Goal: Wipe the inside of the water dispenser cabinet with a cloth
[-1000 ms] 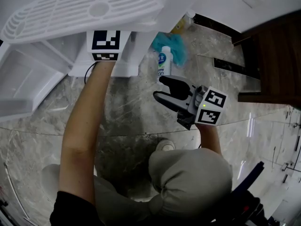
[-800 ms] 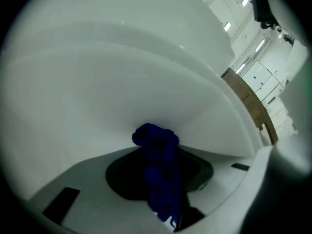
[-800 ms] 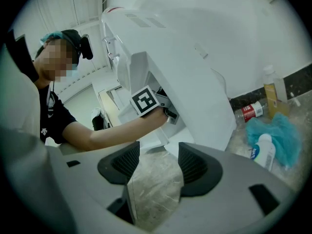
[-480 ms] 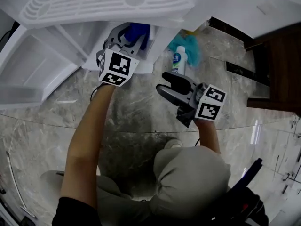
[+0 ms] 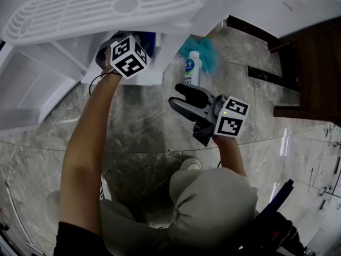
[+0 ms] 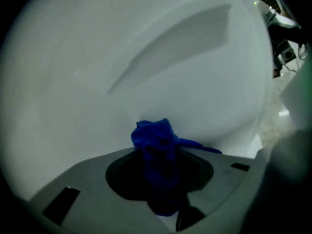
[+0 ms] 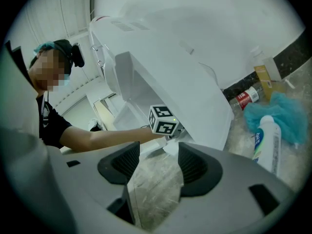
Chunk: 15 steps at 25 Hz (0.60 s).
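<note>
The white water dispenser (image 5: 122,7) stands over a marble floor, its lower cabinet open. My left gripper (image 5: 127,42) reaches into that cabinet, shut on a bunched blue cloth (image 5: 147,38). In the left gripper view the cloth (image 6: 153,135) sticks out from between the jaws of the left gripper (image 6: 158,155), close to the white inner wall (image 6: 146,57). My right gripper (image 5: 177,96) hangs outside, in front of the cabinet, open with nothing between its jaws. The right gripper (image 7: 155,162) looks toward the left gripper's marker cube (image 7: 163,120).
A white bottle with a blue label (image 5: 190,71) stands beside a teal cloth (image 5: 202,49) on the floor to the right of the dispenser. The open cabinet door (image 5: 32,89) is at the left. Dark wooden furniture (image 5: 314,63) is at the right. My knee (image 5: 213,201) is below.
My left gripper has dropped and turned, carrying the blue cloth lower into the cabinet. The right gripper has stayed almost where it was, still open.
</note>
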Each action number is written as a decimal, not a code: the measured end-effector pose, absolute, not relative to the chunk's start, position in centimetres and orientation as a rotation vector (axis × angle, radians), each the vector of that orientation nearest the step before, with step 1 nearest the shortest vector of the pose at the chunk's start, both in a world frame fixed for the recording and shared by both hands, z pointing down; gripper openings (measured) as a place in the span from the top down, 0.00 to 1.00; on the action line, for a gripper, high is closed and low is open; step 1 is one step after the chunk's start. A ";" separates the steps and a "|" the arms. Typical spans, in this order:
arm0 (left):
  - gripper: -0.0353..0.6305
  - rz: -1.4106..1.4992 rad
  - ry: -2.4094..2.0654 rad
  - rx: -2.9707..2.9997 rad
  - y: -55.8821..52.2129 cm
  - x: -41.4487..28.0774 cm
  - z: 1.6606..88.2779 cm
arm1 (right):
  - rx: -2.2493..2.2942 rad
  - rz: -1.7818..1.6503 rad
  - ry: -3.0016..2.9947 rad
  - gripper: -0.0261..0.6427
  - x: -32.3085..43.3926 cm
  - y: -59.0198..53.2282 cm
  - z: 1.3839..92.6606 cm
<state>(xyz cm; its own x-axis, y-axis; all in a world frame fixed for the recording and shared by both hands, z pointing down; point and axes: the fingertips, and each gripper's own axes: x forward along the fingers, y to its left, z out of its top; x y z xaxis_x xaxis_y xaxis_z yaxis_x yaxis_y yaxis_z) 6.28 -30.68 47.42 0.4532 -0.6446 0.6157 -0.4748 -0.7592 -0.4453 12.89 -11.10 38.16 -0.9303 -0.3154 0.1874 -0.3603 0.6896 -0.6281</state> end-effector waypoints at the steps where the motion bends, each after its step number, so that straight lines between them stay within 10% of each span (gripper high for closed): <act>1: 0.76 -1.237 0.976 -2.465 -31.6 6.2 47.5 | 0.565 1.072 -2.826 0.60 12.9 -11.0 38.2; 15: 0.76 -1.135 1.103 -2.515 -30.1 6.0 47.6 | 0.503 1.039 -2.837 0.60 12.0 -10.3 37.3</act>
